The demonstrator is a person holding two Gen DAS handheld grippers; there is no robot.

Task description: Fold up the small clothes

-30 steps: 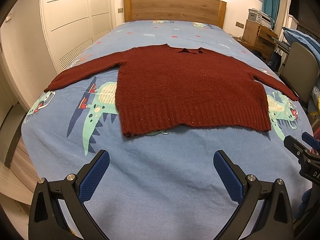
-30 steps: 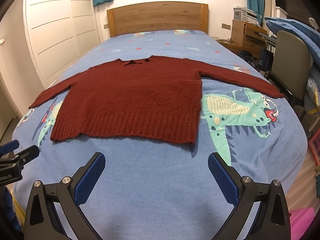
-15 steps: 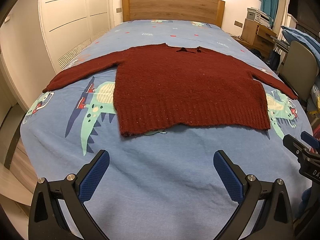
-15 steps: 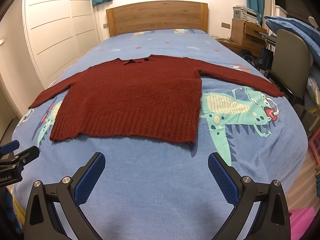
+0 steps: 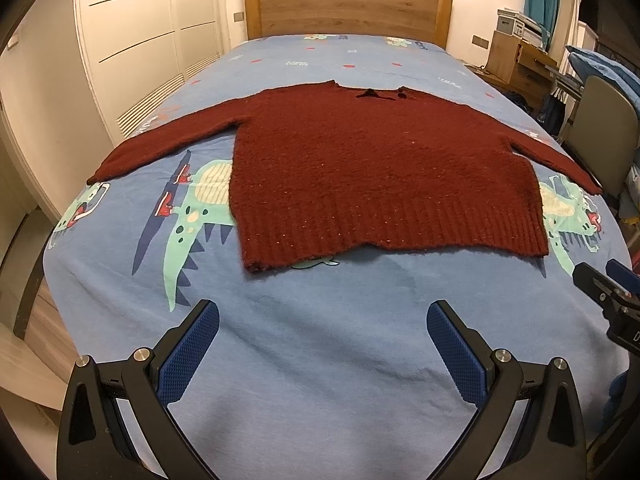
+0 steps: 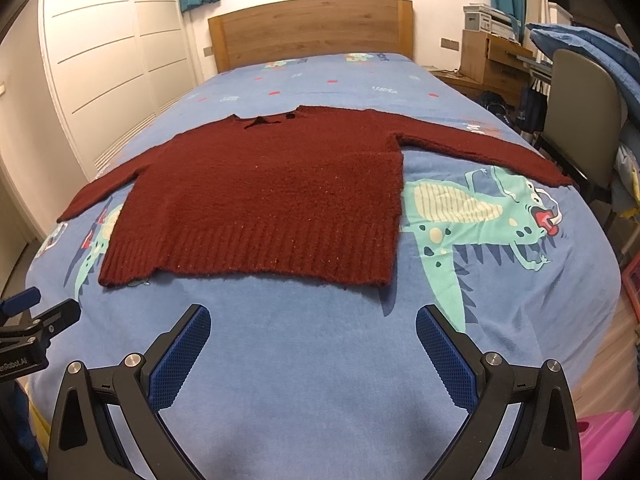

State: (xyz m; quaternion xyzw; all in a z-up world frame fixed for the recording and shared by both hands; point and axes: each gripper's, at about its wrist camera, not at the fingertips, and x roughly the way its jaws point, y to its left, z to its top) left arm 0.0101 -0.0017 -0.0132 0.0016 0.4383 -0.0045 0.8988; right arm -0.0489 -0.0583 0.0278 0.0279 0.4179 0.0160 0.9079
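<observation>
Dark red knitted sweater spread flat, front down or up cannot be told, on a bed covered with a blue sheet printed with green dinosaurs; both sleeves extend sideways and the ribbed hem faces the cameras. The left gripper and the right gripper hover over bare sheet near the foot of the bed, each with its blue-padded fingers spread wide and holding nothing. Each gripper appears at the edge of the other's view.

Change over the last second: the sweater sits slightly nearer and larger in both views, so both grippers have crept forward; the garment itself has not been disturbed, and no fold has been made. The task therefore appears to be at its very start, in the approach, probably toward the hem corners or the sleeves.

Legible writing: the left gripper's body, at the left margin of the right wrist view, carries white lettering cut off by the frame, ending in "nRobot.AI". The small printed words on the sheet near the wooden headboard are too small to read.
</observation>
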